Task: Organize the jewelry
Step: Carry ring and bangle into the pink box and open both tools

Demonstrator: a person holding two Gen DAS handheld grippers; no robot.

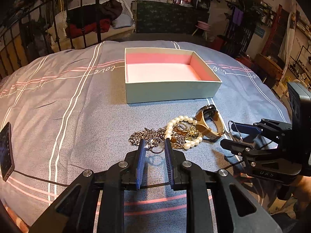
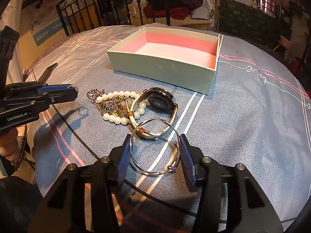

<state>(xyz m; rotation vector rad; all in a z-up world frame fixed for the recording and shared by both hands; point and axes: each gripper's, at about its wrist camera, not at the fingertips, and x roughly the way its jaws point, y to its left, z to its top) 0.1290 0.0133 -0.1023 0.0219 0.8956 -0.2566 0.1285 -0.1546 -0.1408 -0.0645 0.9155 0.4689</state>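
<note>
So far nothing is in the pale green, pink-lined box (image 1: 171,89) at the far side. My left gripper (image 1: 155,147), nearly closed, pinches small silver rings (image 1: 154,145) at the pile's near left edge; my right gripper (image 2: 155,145), half open, clasps a thin silver bangle (image 2: 155,145). Pearls (image 2: 116,119), chains and a tan-strapped watch (image 2: 161,101) remain on the grey bedspread (image 1: 58,101), path clear.

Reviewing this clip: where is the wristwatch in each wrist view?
Left wrist view: wristwatch right of centre, right of the pearl bracelet.
Right wrist view: wristwatch at centre, right of the pearls.
Shared landmark: the open box lies beyond it in both.
</note>
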